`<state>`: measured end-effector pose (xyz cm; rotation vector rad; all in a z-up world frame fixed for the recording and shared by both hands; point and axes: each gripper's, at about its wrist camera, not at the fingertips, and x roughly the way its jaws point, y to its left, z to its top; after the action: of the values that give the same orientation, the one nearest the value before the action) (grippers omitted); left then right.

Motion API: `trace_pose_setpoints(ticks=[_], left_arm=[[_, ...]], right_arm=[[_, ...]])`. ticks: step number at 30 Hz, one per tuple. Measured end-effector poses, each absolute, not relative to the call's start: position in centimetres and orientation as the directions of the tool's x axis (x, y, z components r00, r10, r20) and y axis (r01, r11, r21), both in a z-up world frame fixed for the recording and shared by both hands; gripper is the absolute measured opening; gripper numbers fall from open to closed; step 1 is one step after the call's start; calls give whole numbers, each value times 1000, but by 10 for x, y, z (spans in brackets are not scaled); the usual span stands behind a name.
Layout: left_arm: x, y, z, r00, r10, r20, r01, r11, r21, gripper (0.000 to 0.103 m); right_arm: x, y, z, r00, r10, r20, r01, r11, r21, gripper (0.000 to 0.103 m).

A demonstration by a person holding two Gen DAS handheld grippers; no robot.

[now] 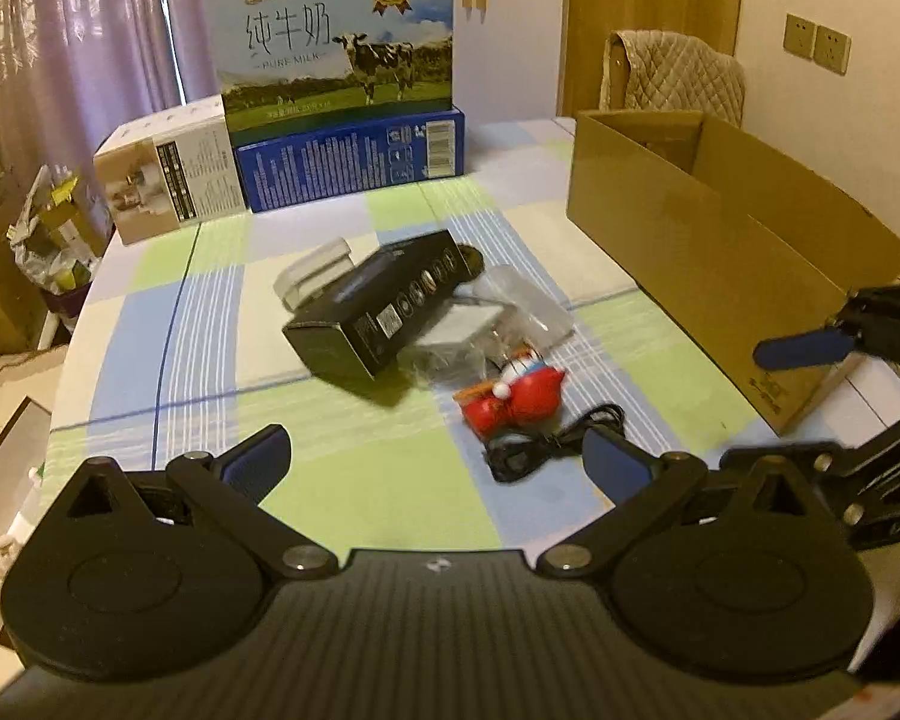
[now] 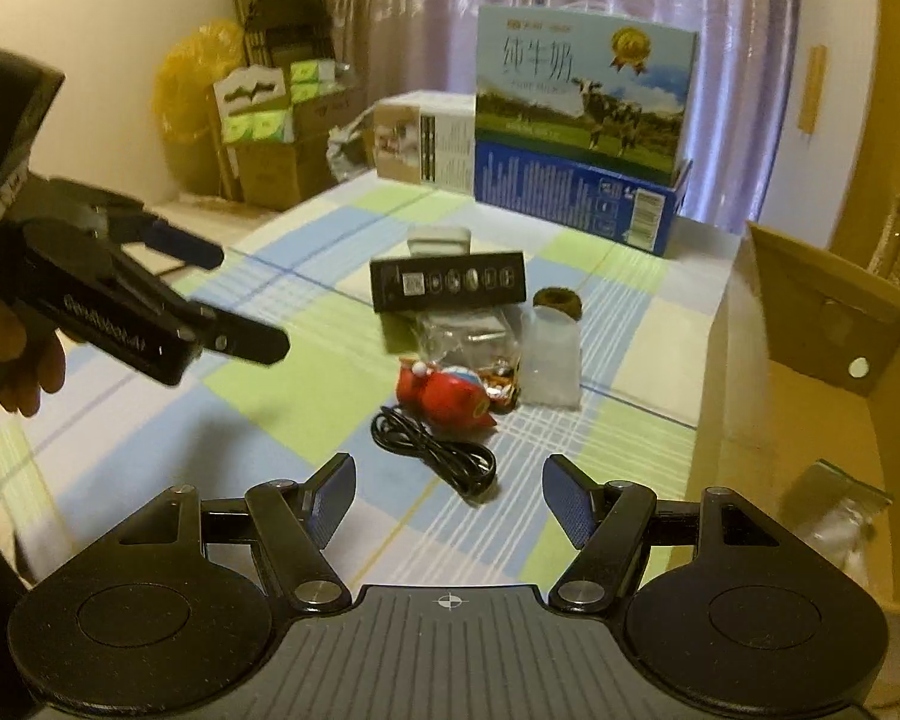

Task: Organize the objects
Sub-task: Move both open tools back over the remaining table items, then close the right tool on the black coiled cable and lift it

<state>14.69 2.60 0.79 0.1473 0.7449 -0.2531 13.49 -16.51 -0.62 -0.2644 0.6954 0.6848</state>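
1. Standing open at the table's [image 1: 150, 324] right edge, the cardboard box [image 1: 690, 228] waits.
2. Lying mid-table, the black box [image 1: 378, 306] touches the red toy [image 1: 513, 399] and cable [image 2: 432, 456].
3. Hovering apart, left gripper [image 1: 438, 468] and right gripper [image 2: 447, 498] are both spread, empty.

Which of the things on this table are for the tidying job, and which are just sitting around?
For the job: black box, red toy, black cable, clear bags, cardboard box, both open grippers.

Just lying about: milk carton, blue box, white box, padded chair.
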Motion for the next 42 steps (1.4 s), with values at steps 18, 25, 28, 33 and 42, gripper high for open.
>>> trace_pose_setpoints(ticks=[18, 25, 28, 33, 42], left_arm=[[174, 30, -25, 642, -157, -751, 341, 935, 96, 102], [197, 29, -41, 608, -164, -777, 378, 920, 102, 102], [205, 27, -46, 598, -158, -785, 386, 916, 110, 102], [208, 26, -46, 599, -174, -782, 392, 915, 97, 102], [211, 32, -43, 602, -186, -777, 360, 931, 56, 102]], right_arm=[[192, -129, -55, 504, 450, -737, -728, 681, -82, 66], [202, -125, -64, 473, 456, -754, -751, 656, -75, 66], [203, -119, -69, 458, 462, -760, -770, 633, -79, 66], [205, -108, -78, 434, 462, -773, -795, 600, -88, 60], [217, -104, -83, 383, 478, -791, -806, 591, -34, 33]])
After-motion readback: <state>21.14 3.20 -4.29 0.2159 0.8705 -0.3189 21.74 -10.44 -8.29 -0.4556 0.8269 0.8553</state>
